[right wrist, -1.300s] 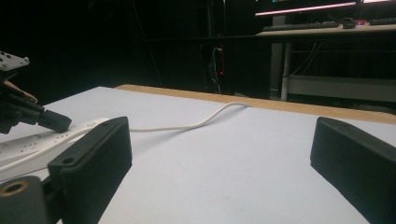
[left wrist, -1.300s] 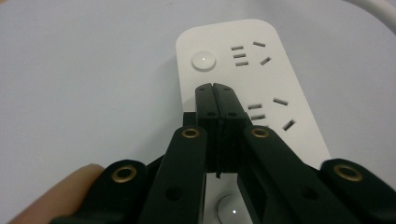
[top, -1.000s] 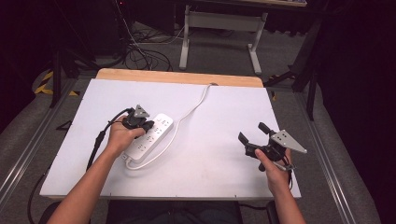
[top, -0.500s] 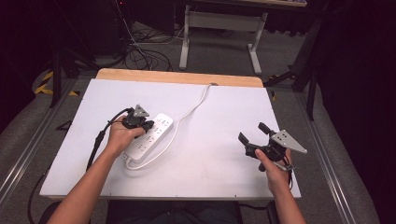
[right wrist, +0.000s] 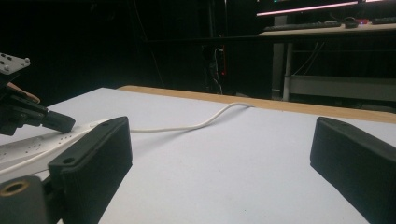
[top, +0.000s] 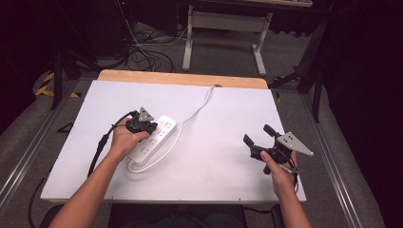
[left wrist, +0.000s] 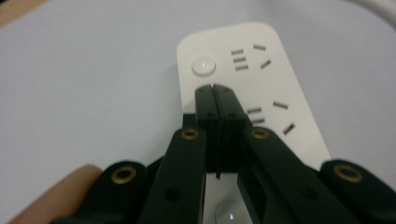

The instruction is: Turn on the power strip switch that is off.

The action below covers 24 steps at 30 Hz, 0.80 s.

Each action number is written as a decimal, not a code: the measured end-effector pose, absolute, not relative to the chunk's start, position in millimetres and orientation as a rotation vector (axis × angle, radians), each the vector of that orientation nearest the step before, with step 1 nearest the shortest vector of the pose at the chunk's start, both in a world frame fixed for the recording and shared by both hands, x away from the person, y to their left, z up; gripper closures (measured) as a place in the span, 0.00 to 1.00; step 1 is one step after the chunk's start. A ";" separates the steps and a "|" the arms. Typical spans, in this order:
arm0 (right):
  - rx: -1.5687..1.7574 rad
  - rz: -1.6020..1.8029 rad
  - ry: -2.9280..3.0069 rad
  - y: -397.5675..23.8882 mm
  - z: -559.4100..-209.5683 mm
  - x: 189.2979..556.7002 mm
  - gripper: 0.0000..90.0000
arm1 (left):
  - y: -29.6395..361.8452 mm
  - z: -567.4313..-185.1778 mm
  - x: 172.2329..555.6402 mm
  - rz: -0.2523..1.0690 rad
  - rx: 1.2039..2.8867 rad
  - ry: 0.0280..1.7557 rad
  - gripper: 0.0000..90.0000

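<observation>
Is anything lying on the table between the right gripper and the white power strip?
Nothing besides the strip's own white cable: in the high view, bare white tabletop separates the open right gripper from the white power strip.

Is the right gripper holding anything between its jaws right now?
No, the right gripper has its jaws spread wide apart, with nothing but bare white table between them.

The power strip [top: 151,140] lies on the left half of the table [top: 218,156], its cord [top: 197,108] running off toward the far edge. My left gripper [top: 148,128] sits on top of the strip, and my right gripper [top: 256,135] is well apart, near the table's right front corner.
</observation>
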State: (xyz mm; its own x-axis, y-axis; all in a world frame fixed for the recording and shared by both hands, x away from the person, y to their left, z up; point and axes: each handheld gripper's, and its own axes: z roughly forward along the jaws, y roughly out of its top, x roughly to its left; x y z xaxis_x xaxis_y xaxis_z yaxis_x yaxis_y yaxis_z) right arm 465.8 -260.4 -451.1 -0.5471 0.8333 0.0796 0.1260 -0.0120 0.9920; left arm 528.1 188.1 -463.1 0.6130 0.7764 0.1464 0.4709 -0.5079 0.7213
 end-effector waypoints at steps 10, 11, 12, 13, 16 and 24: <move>0.998 1.613 1.716 -259.3 -452.0 467.1 0.07 | 189.3 -464.0 529.0 0.629 2.162 0.990 0.99; 0.998 1.613 1.716 -259.3 -452.0 467.1 0.07 | 190.5 -463.9 529.1 0.614 2.154 0.991 0.99; 0.999 1.613 1.717 -259.3 -452.0 467.2 0.07 | 192.4 -463.9 529.2 0.604 2.140 0.998 0.98; 1.000 1.613 1.717 -259.2 -452.1 467.3 0.07 | 194.8 -463.7 529.9 0.593 2.128 1.004 0.97; 0.995 1.612 1.718 -259.0 -452.2 467.6 0.07 | 199.8 -464.6 530.0 0.584 2.100 1.022 0.94; 0.999 1.614 1.724 -258.9 -452.5 467.9 0.07 | 209.0 -449.9 519.9 0.626 1.980 0.998 0.92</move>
State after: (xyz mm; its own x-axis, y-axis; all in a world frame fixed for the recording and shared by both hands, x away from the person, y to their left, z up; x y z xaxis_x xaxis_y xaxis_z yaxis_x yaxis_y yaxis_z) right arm 467.9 -258.9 -452.5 -0.5590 0.8249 0.0836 0.1379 -0.0069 0.9904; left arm 519.9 209.0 -449.9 0.5635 0.8233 0.0683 0.4194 -0.3564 0.8349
